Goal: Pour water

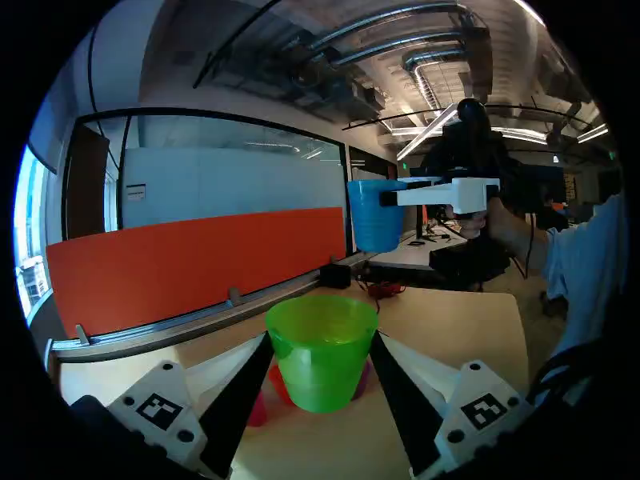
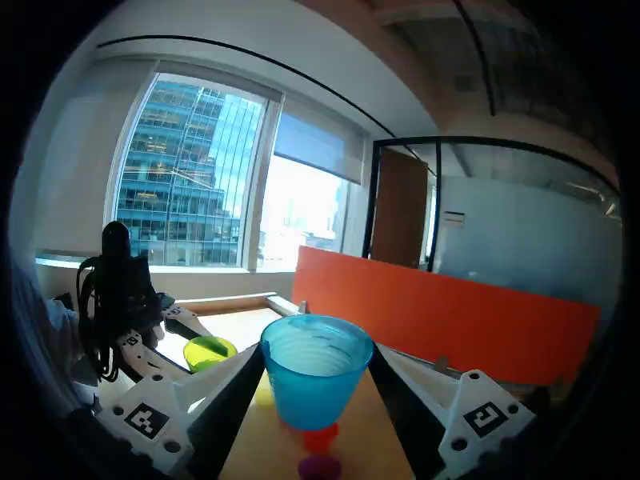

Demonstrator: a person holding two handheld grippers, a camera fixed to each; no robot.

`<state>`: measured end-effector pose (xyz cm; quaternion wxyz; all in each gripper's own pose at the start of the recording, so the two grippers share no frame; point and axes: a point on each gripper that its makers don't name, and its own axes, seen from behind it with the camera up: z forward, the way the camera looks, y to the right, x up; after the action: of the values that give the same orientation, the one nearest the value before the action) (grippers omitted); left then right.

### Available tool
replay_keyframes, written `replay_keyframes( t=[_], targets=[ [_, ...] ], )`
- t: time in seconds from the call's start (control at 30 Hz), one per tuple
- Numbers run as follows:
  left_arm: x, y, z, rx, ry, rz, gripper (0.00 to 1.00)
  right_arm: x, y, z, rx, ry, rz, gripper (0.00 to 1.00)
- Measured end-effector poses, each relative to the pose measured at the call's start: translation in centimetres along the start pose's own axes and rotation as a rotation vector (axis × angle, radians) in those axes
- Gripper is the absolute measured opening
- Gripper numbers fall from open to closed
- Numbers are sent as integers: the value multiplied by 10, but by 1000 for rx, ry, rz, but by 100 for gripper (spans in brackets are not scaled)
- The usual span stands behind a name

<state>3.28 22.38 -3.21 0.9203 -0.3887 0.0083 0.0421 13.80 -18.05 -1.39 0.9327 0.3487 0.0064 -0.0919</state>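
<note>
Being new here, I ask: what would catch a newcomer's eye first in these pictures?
A bright green cup gripped in the left tool, above the wooden table. A blue cup gripped in the right tool. Behind them runs a long orange panel.

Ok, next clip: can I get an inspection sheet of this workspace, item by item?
Surface: light wooden table.
Job's things: green cup and blue cup, both held off the table; contents cannot be told.
Clutter: small red item and small purple item on the table below the blue cup.
Grippers: left gripper shut on the green cup; right gripper shut on the blue cup.
Cables: black cable looped by the left gripper's handle.
Surroundings: orange partition, glass wall, window onto a high-rise, ceiling ducts.
</note>
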Motion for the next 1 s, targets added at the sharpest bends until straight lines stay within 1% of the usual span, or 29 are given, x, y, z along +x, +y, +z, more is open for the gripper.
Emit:
replay_keyframes(
  t=[0.3, 0.57, 0.67, 0.8, 1.0],
  targets=[
    [-6, -1, -2, 1, -20, 7, 84, -16, -7, 0, 29, -26, 13, 92],
    [-19, -8, -1, 6, -56, 3, 84, -32, -14, 1, 64, -57, 39, 93],
    [-23, -9, -1, 5, -67, 3, 84, -41, -16, 3, 73, -71, 47, 93],
    [-32, -9, 0, -4, -93, -2, 84, -53, -19, 4, 87, -92, 51, 93],
    [-48, -11, 2, -7, -140, 2, 84, -71, -27, 4, 129, -118, 74, 93]
  ],
)
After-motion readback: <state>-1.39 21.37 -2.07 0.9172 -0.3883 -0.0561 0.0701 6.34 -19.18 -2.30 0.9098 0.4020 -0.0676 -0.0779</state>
